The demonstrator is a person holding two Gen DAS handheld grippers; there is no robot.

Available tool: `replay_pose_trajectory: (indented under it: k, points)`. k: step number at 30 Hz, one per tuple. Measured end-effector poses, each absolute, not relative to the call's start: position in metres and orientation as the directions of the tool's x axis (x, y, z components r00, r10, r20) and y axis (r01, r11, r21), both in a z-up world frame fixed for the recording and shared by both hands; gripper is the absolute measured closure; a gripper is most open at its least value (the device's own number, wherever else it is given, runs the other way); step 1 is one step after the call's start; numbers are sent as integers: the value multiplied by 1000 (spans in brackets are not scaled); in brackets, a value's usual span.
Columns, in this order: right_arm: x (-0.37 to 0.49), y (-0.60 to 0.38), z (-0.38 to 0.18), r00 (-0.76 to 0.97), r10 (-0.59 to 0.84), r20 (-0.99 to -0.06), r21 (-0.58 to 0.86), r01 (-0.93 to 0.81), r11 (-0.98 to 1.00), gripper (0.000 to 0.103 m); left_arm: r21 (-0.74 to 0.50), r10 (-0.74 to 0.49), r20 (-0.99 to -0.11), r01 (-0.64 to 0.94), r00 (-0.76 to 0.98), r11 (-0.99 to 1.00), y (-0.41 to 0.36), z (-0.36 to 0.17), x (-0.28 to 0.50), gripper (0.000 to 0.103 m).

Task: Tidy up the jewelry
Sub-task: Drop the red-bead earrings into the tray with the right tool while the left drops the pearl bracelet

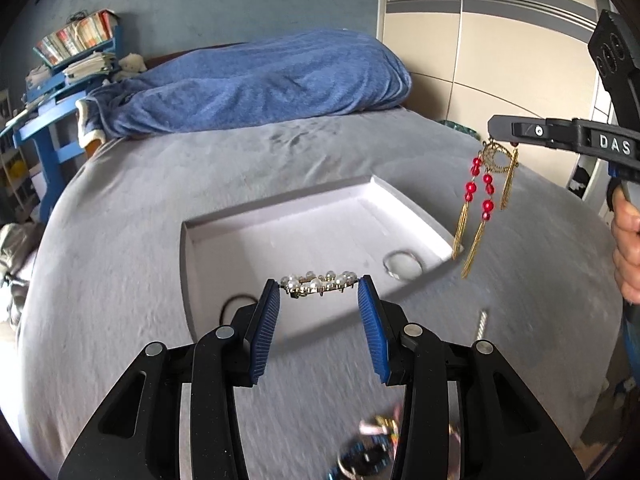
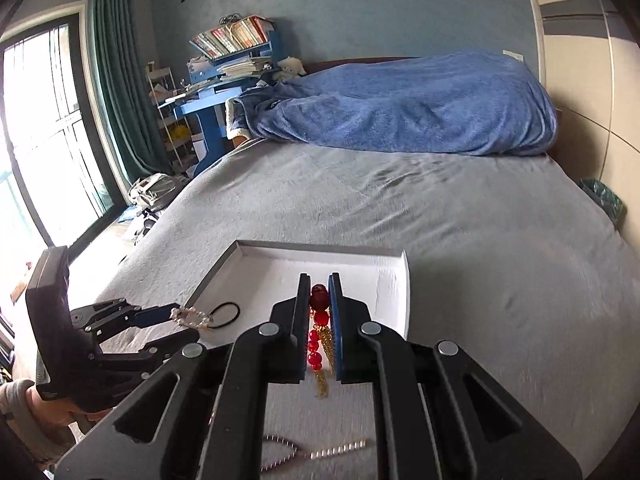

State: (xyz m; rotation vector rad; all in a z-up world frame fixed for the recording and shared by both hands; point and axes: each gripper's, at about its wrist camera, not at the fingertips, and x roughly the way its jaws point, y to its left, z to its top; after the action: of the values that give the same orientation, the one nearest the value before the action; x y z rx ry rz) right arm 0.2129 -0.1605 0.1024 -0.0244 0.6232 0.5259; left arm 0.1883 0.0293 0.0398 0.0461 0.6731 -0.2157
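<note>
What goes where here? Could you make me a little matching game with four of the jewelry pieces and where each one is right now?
Things:
1. pearl hair clip
2. red bead earring
3. silver ring
4. black hair tie

Places:
A. lying in the white tray, near its right corner as the left wrist camera sees it
B. hanging from the right hand-held gripper
C. lying in the white tray, at its left edge
D. held between the pads of the left hand-held gripper

Pairs: 1-D, 2-B, 3-A, 4-C
</note>
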Motion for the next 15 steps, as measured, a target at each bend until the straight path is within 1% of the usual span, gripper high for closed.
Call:
replay_pose_trajectory:
  k: [7,15]
  points:
    - [248,-133,91,657,470,-590,148,-484,862,94,-59,-176,-663,183,728,981,31,24,234,61]
    - [273,-102,44,574,489,-657,211,-483,850,94,-72,-167,-732,169,660,983,26,-16,261,61]
